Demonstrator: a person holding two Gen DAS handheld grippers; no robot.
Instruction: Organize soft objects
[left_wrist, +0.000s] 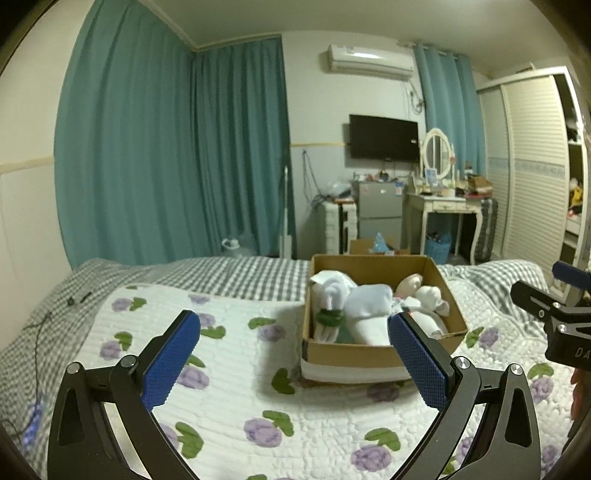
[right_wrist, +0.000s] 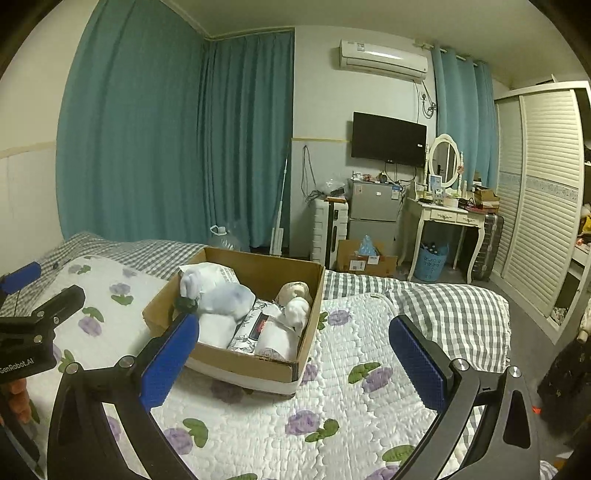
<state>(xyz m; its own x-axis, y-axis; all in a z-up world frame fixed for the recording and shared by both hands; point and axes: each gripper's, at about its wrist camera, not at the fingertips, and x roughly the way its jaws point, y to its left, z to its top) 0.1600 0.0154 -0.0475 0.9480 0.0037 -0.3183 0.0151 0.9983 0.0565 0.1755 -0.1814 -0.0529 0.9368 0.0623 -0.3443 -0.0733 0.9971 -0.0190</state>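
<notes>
Both of my grippers hover over the flowered quilt with jaws spread wide and nothing between them: the left gripper sits near and left of the cardboard box, the right gripper near and to its right. Inside the box, from left to right, I see a white plush toy, a rolled pale cloth and a small cream plush, so I judge the packing nearly done. Next I would hunt for any loose soft item, though none shows.

Purple-flowered white quilt, brown box
</notes>
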